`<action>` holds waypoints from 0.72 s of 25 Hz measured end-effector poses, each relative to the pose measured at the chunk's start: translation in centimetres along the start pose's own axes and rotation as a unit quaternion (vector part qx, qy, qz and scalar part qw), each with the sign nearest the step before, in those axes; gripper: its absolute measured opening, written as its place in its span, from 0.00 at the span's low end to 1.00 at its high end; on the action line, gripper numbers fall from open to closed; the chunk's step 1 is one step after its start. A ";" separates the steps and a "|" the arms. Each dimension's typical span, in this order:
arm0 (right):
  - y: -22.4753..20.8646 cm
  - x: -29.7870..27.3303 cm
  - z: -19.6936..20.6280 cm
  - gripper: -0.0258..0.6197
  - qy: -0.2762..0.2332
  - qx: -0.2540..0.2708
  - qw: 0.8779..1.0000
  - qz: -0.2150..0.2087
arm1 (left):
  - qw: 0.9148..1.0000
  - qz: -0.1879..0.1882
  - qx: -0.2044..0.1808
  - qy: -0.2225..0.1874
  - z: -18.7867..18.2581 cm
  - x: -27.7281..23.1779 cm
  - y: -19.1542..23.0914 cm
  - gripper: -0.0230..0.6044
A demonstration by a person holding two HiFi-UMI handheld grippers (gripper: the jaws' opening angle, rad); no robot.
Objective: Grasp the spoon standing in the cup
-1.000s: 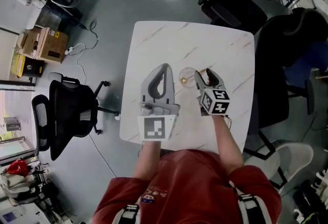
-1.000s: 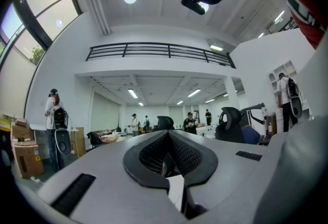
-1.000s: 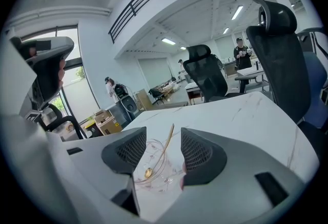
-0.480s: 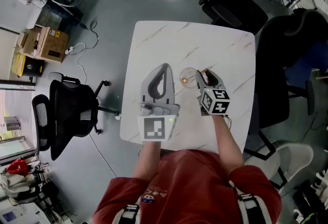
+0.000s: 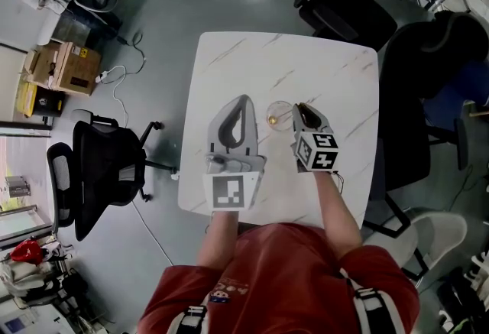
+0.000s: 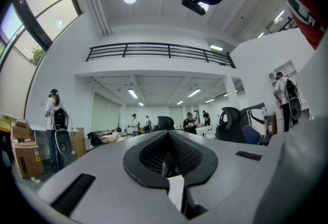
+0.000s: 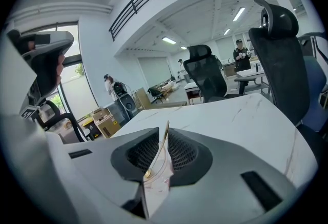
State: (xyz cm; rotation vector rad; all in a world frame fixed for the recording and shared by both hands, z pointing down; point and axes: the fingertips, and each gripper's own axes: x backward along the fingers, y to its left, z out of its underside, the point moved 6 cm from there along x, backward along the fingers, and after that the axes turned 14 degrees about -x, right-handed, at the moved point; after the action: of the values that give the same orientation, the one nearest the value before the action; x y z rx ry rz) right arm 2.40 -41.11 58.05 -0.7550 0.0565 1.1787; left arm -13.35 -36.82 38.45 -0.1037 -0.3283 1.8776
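— Narrowed just now, jaws of right tool, either side of spoon handle. Clamped?
— Not yet. Stands leaning in cup, straight ahead. Closed, farther off: left tool.

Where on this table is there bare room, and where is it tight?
Bare: the far half of the table beyond the cup, and the strip along its right edge. Tight: mid-table, where the left gripper and right gripper flank the cup, the right one's jaws just closing with the spoon between them.
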 end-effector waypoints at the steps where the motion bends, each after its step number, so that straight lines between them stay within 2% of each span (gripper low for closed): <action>1: 0.0 0.0 0.0 0.11 -0.001 0.002 1.000 0.002 | 1.000 0.001 -0.001 0.001 0.0 0.0 0.0 0.05; 9: 0.6 0.1 0.0 0.08 -0.007 0.011 1.000 -0.001 | 1.000 -0.002 0.000 0.001 -0.1 0.3 0.2 0.05; 18: 1.3 0.8 -0.5 0.07 -0.036 0.027 0.999 -0.006 | 1.000 -0.006 -0.005 0.003 -0.3 0.7 0.3 0.05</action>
State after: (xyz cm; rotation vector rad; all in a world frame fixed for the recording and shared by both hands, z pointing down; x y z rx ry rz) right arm 1.77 -40.47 56.70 -0.6644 0.0230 1.1879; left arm -13.76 -36.18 38.16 -0.1129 -0.3337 1.8643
